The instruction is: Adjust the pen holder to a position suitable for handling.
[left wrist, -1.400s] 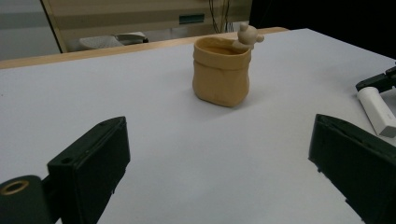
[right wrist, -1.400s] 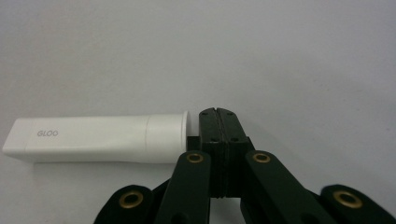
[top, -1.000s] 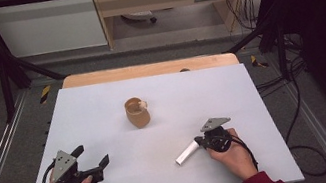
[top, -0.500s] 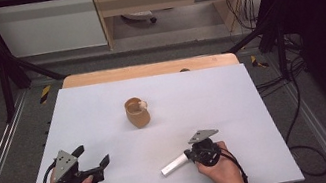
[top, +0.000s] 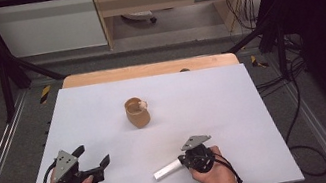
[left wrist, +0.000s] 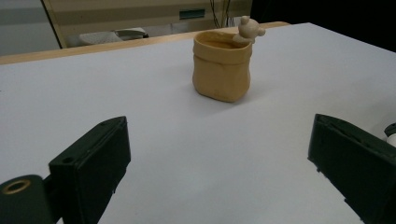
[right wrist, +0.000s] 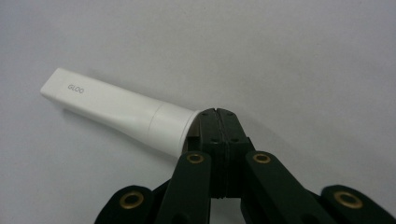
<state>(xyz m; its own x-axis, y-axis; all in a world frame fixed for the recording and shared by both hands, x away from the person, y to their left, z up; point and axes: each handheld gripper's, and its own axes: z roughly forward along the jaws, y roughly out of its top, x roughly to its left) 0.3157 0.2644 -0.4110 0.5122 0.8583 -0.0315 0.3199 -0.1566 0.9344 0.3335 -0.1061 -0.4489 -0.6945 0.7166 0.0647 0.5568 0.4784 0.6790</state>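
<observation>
The right gripper (right wrist: 215,114) has its jaws pressed together, a white plastic tube (right wrist: 119,112) just beside them. The left gripper (top: 93,160) is spread wide, and a tan ceramic cup with a small bear on its rim (left wrist: 222,65) stands beyond it on bare white tabletop (top: 213,98).

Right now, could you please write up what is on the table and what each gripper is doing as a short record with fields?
surface: white table, wooden strip along its far edge
centre object: tan pot, upright, small bear figure on its rim
near object: white tube, printed GLOO, lying flat on the table
left gripper: fingers wide apart, holding nothing, facing the pot
right gripper: fingers closed together, tips at the tube's wider end; whether they pinch it is hidden
hands: one on each gripper at the near edge
</observation>
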